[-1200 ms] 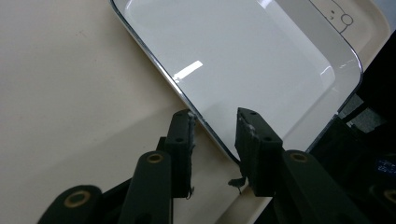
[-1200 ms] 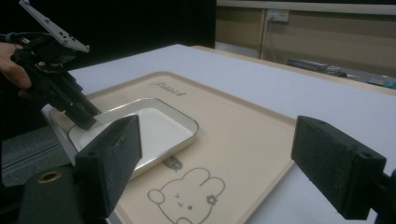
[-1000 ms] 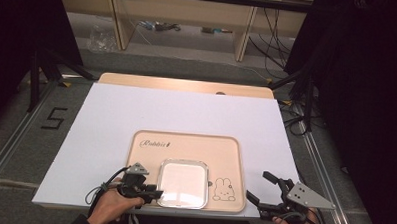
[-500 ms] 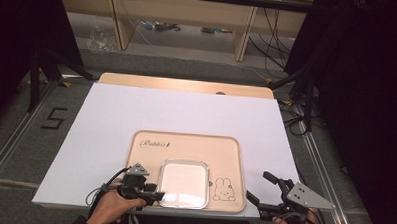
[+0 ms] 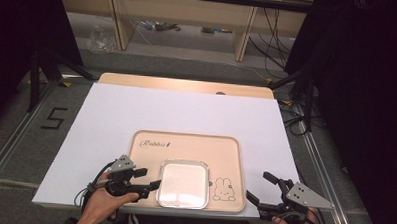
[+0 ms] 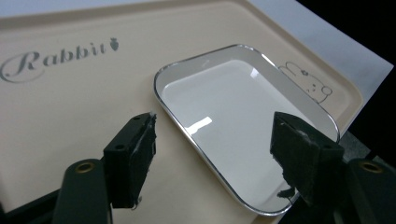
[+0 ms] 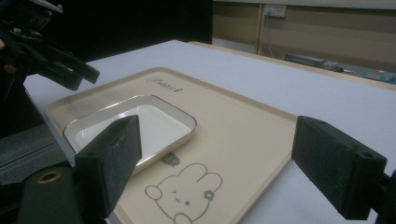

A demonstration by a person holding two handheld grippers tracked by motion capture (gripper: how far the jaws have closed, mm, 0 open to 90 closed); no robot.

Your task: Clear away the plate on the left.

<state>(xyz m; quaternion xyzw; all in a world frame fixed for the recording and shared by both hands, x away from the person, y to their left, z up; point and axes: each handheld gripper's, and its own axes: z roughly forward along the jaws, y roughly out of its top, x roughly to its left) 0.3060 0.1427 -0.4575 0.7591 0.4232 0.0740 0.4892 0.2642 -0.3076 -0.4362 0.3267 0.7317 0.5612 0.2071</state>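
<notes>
Worktop: we see a white sheet (image 5: 186, 111) covering most of the worktop, with a strip of bare wood along the far edge; the far half and both sides of the sheet lie bare
Floor mark: a black "5" (image 5: 53, 118) sits on the grey floor to the left of the worktop
Tray: a beige tray (image 5: 185, 146) lies at the near edge of the sheet, roughly central, its near rim almost level with the sheet's edge
Tray writing: we read "Rabbit" (image 6: 56, 53) in script with a small carrot after it, printed along the tray's far left part
Tray drawing: a line-drawn rabbit (image 7: 180, 193) with a flower sits at the tray's near right corner, just beside the dish
Dish: a shallow white rectangular dish (image 5: 182, 184) with a shiny metal rim and rounded corners lies flat in the tray's near middle; bare tray floor beyond it
Left gripper: the left gripper (image 5: 151, 187) is held low at the tray's left rim, jaws spread wide and holding nothing; in the left gripper view the dish's near left edge lies between the jaws, not touched
Right gripper: the right gripper (image 5: 260, 189) hovers off the sheet's near right corner, apart from the tray, jaws wide and holding nothing
</notes>
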